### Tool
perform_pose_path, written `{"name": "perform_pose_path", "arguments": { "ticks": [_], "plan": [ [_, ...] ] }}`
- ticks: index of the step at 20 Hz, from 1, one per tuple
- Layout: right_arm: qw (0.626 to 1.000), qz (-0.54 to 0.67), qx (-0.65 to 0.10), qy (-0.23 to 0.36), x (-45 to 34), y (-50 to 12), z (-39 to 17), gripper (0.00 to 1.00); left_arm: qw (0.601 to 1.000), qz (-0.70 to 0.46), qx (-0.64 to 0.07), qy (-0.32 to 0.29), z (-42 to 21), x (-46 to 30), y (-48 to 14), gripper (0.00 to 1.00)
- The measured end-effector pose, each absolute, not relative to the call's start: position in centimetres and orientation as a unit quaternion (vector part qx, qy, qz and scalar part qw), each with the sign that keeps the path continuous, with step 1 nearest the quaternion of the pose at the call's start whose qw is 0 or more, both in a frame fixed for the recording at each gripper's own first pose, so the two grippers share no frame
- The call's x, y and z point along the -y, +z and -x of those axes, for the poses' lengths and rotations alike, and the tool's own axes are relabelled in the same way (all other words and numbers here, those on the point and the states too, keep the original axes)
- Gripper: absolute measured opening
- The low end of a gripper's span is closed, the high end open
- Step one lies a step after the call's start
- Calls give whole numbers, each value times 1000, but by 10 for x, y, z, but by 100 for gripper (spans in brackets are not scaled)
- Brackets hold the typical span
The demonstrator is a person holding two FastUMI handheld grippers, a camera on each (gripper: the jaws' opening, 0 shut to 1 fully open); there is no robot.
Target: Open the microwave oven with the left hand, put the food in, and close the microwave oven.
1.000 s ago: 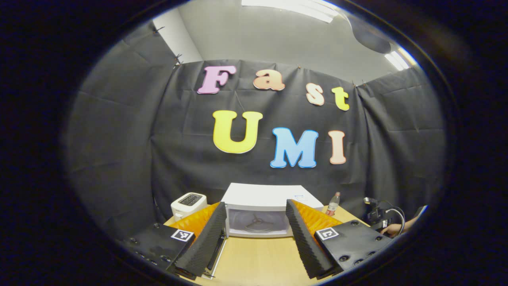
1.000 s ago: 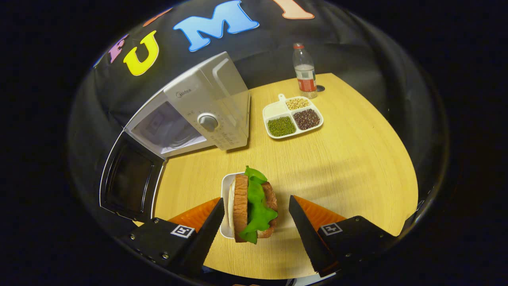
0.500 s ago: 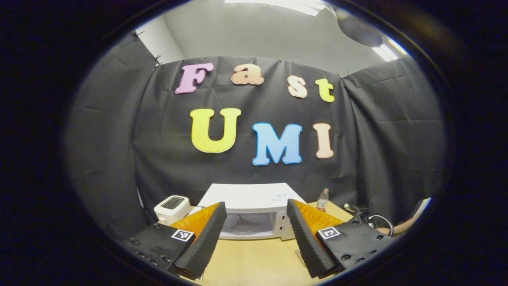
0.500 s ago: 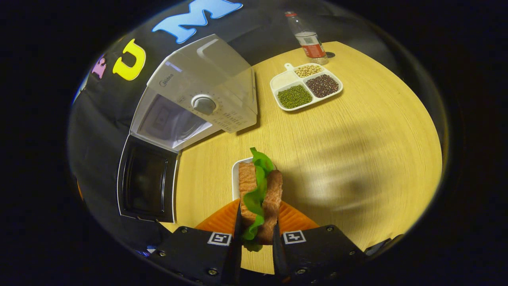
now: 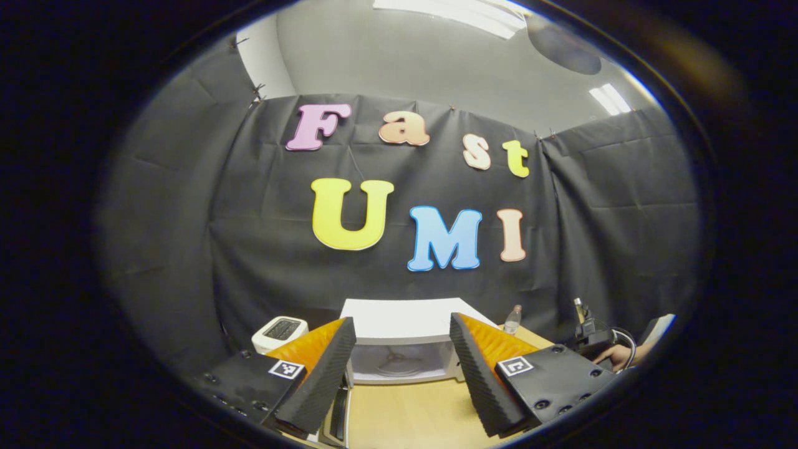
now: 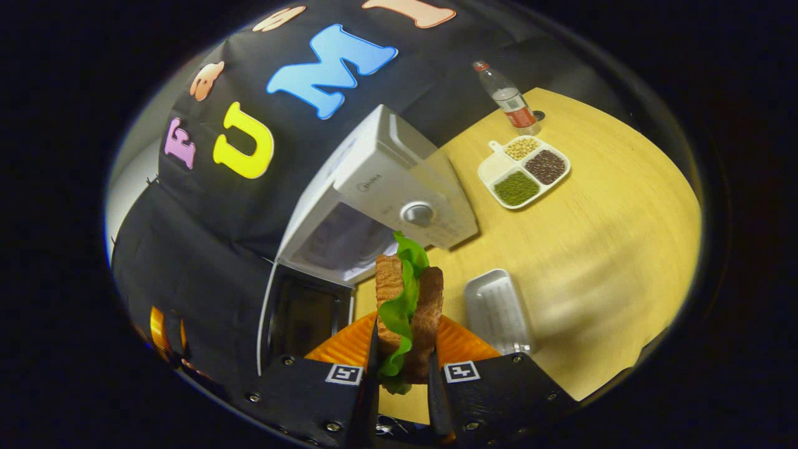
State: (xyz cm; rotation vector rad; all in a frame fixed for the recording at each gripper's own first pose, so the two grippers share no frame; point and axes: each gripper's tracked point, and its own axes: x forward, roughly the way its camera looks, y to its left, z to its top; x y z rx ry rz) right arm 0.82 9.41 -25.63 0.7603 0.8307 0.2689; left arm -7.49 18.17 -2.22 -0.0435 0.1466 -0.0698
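My right gripper (image 6: 402, 386) is clenched on the sandwich (image 6: 406, 312), both fingers pressing its bread slices at the bottom centre of the right gripper view, with the green lettuce sticking up between them. The sandwich hangs above the wooden table (image 6: 598, 249), and the white tray (image 6: 499, 312) lies bare just to its right. Behind the sandwich, at mid-frame, I see the microwave (image 6: 386, 187) with its door (image 6: 299, 318) swung open toward the lower left. A divided dish of beans (image 6: 525, 172) and a bottle (image 6: 508, 98) sit at the upper right. My left gripper (image 5: 402, 368) is released, fingers spread wide with nothing between them, facing the microwave's open cavity at the bottom centre of the left gripper view, a toaster (image 5: 279, 330) to its left.
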Motion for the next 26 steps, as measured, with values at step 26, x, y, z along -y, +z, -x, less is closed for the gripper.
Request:
{"name": "perform_pose_path", "arguments": {
  "ticks": [26],
  "plan": [
    [755, -629, -143, -115, -266, -352, -260, 32, 988, 13, -140, 60, 129, -417, -75, 96]
  ]
}}
